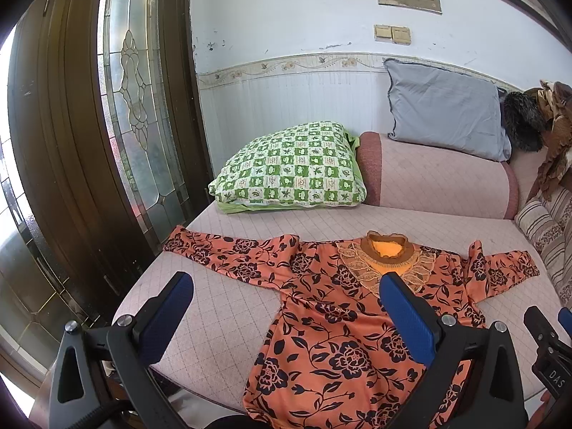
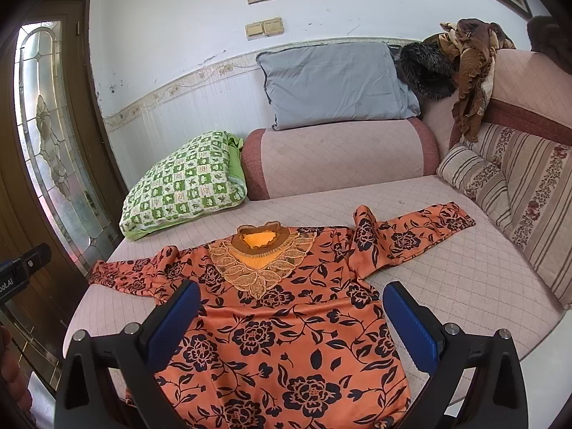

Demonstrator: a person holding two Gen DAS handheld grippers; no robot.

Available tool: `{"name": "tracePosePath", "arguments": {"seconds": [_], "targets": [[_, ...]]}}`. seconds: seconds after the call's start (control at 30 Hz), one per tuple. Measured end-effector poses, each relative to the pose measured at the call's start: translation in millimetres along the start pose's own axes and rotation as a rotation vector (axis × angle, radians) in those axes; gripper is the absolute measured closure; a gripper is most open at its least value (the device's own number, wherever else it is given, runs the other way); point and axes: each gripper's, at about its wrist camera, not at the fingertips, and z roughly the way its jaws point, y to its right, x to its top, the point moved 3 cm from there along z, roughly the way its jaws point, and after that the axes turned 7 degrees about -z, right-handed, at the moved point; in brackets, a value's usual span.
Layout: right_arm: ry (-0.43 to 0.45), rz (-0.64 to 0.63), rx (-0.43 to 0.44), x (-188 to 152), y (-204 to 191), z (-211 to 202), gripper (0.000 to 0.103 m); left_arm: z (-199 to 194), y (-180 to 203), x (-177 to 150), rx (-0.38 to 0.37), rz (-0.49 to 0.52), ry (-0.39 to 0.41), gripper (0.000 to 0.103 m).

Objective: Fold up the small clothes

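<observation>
The letters "DAS" can be read on the right gripper [image 1: 561, 350]. Both it and the left gripper [image 1: 286, 316] are held wide apart, gripping nothing. The orange flowered top [image 2: 271, 336] is spread flat on the pink sofa [image 2: 464, 279], just ahead of both.

1. A smooth, faintly sheeny cloth blouse [image 2: 271, 339] with lace trim at its 12 o'clock edge is being shown.
2. A matt quilted sofa cover [image 2: 447, 286] is being seen beneath it.
3. Textured matt blue pads [image 1: 407, 318] are being carried on black plastic fingers with metal bolts.
4. A glossy wooden door [image 1: 71, 143] is being seen at 9 o'clock.
</observation>
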Motion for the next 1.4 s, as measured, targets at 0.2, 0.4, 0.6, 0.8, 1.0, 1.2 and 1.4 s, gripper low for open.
{"name": "tracePosePath", "arguments": {"seconds": [0.2,0.4,0.6,0.8,1.0,1.2,1.4], "targets": [[0.0,0.0,0.0,-0.5,0.4,-0.5,0.0,-0.1,0.4,-0.1,-0.004,0.001,-0.002,0.0],[0.001,0.003,-0.001,-1.0,0.9,-0.9,0.0,-0.3,1.6,-0.3,-0.004,0.001,-0.005,0.0],[0.001,0.003,-0.001,-1.4,1.3,-1.1,0.0,-0.2,0.8,-0.5,-0.006,0.001,-0.005,0.0],[0.002,0.004,-0.001,-1.5,1.5,-1.3,0.0,0.1,0.5,-2.1,-0.007,0.001,-0.007,0.0],[-0.002,0.008,0.0,-3.8,3.1,-1.3,0.0,0.9,-0.3,-3.7,-0.009,0.003,-0.01,0.0],[-0.004,0.011,-0.001,-4.7,3.3,-0.2,0.0,1.8,-0.8,-4.6,-0.011,0.003,-0.014,0.0],[-0.007,0.012,0.0,-5.2,3.5,0.8,0.0,2.9,-1.4,-5.7,-0.012,0.003,-0.018,0.0]]}}
